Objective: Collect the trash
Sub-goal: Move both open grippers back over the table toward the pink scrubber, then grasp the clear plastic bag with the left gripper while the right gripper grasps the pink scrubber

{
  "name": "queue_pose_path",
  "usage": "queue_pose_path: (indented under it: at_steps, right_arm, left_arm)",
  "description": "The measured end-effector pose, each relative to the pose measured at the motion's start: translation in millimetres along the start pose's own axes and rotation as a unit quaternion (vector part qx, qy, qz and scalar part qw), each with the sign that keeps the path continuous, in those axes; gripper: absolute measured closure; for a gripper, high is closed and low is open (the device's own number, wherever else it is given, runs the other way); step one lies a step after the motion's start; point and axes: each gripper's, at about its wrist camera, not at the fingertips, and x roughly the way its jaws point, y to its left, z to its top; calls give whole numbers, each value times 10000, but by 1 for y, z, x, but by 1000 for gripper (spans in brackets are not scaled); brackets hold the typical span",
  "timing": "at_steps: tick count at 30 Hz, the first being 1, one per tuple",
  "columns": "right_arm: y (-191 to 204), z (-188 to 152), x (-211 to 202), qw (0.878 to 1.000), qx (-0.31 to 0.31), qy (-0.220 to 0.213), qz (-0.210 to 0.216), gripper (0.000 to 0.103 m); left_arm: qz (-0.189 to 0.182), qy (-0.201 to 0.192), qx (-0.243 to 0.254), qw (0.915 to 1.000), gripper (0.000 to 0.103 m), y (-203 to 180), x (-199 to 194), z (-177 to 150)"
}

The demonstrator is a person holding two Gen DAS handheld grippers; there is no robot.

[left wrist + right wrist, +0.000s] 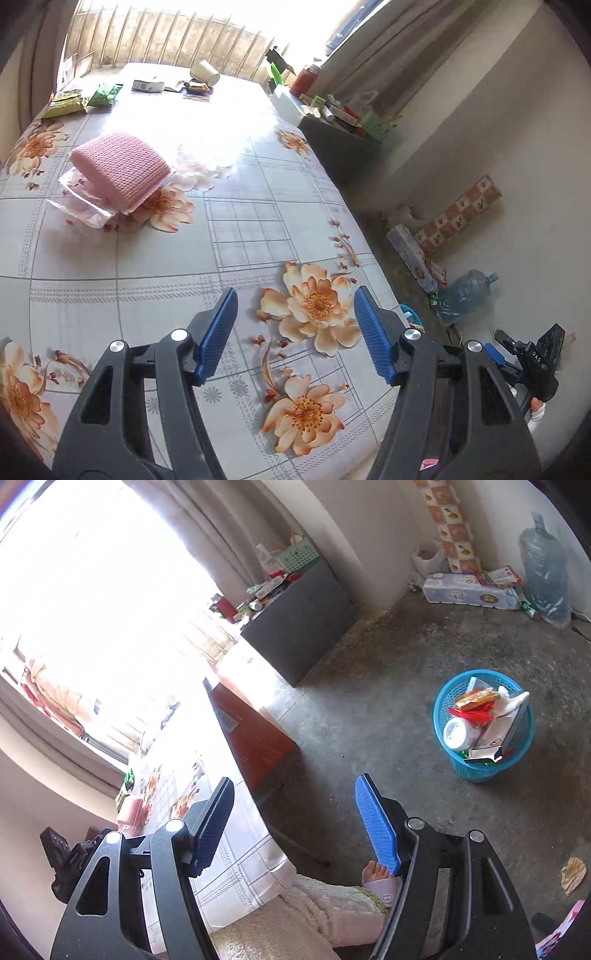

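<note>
Floral tablecloth [147, 277], grey concrete floor [369, 686]

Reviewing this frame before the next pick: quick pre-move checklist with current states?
1. Left gripper empty, jaws apart: ok.
2. Right gripper empty, jaws apart: ok.
3. Trash left on the table: green packets and a tipped paper cup at the far end: ok.
4. Blue basket upright on the floor: ok.
5. Room in the basket: piled up to the rim, not ok.
6. Pink cloth on a clear bag, trash or not: cannot tell.
</note>
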Motion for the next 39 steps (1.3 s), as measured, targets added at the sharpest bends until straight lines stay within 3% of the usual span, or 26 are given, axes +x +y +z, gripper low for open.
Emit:
queue_pose_path:
  at_steps: [5,9,17,19,21,24,27,33,35,39]
  right_arm:
    - [98,-3,31,9929,-1090,375,298,32]
    - [179,-14,60,9762,-1992,651,556,24]
    - [338,-45,139,9167,-3640,1161,1174,13]
    - [370,-56,164,8994,-3962,1333,1277,13]
    - [398,-67,190,8844,-4255,1445,1258,13]
    - [424,-75,225,8679,-4566,1579,1152,13]
    - [436,-78,261,8658,-4500,1873,1130,13]
    - [454,-91,313,8523,-4535,2350,1124,13]
    - [462,-96,322,8462,-4593,2451,1134,13]
    - [471,-107,333,8331,-4733,2601,1196,13]
  left_arm:
    - [339,-495,-1034,9928,38,81,-33,11]
    - [368,-670,-1692,9826,37,126,-35,20]
    - [314,-762,-2439,9663,39,174,-11,39]
    - [337,-791,-2435,9661,39,178,-6,45]
    - [586,-798,-2252,9693,39,179,0,50]
    - [923,-825,-1927,9734,43,177,6,56]
    - [1000,-771,-1784,9758,51,179,12,59]
    - [1021,-682,-1653,9786,67,187,23,59]
    - [1000,-687,-1596,9797,77,188,24,60]
    - [971,-698,-1553,9806,86,193,26,58]
